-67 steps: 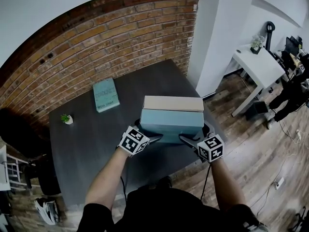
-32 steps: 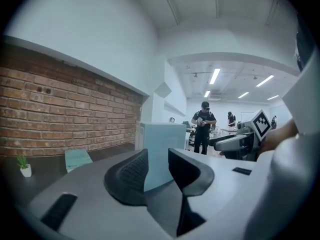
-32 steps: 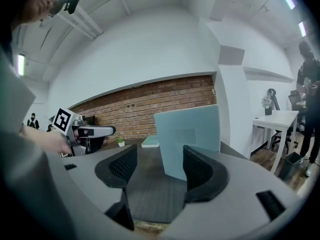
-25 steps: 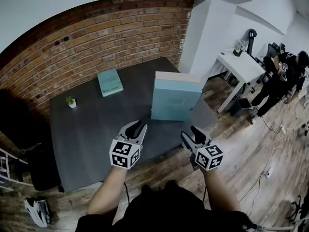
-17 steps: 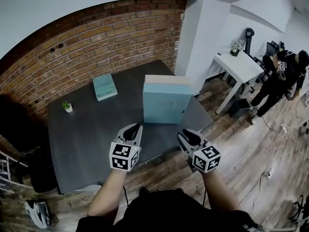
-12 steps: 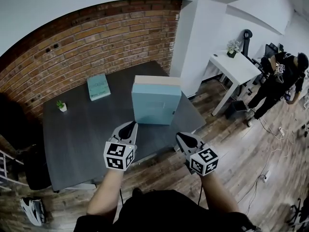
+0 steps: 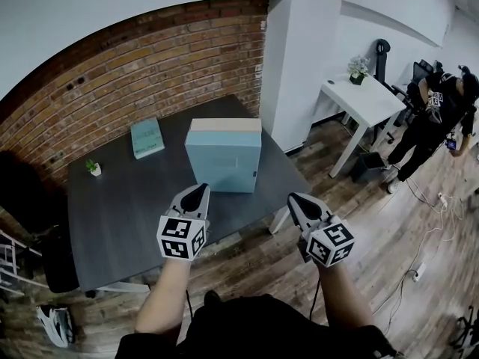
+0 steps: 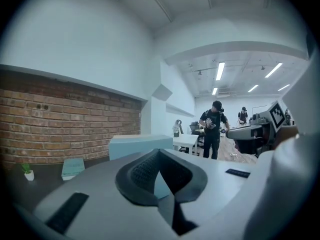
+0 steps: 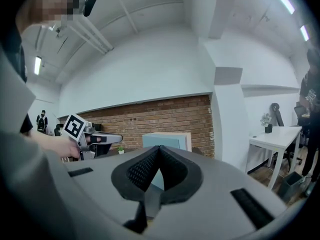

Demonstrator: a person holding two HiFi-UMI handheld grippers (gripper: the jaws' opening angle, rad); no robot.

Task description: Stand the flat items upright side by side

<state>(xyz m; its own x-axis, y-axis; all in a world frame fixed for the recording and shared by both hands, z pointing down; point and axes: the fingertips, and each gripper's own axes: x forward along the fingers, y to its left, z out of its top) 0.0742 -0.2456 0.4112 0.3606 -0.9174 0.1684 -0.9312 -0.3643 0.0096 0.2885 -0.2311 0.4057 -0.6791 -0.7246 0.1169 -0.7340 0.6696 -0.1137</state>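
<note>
A large teal flat box (image 7: pixel 223 158) stands upright in the middle of the dark table (image 7: pixel 127 215), with a beige one (image 7: pixel 224 124) upright close behind it. A small teal book (image 7: pixel 147 138) lies flat at the far left near the brick wall. My left gripper (image 7: pixel 197 193) hangs shut and empty over the table's near part, short of the box. My right gripper (image 7: pixel 297 200) is off the table's right corner; its jaws have just been closing with nothing between them. The upright box (image 8: pixel 140 145) shows beyond the shut left jaws, and beyond the right ones (image 9: pixel 167 140).
A tiny potted plant (image 7: pixel 93 167) sits at the table's left edge. The brick wall (image 7: pixel 150 58) runs behind, a white pillar (image 7: pixel 299 58) at the right. A white desk (image 7: pixel 359 96) and a standing person (image 7: pixel 434 118) are further right on the wood floor.
The boxes went from lying between both grippers to standing upright on their own. Both grippers have drawn back toward me and closed; the right one has swung out past the table's corner.
</note>
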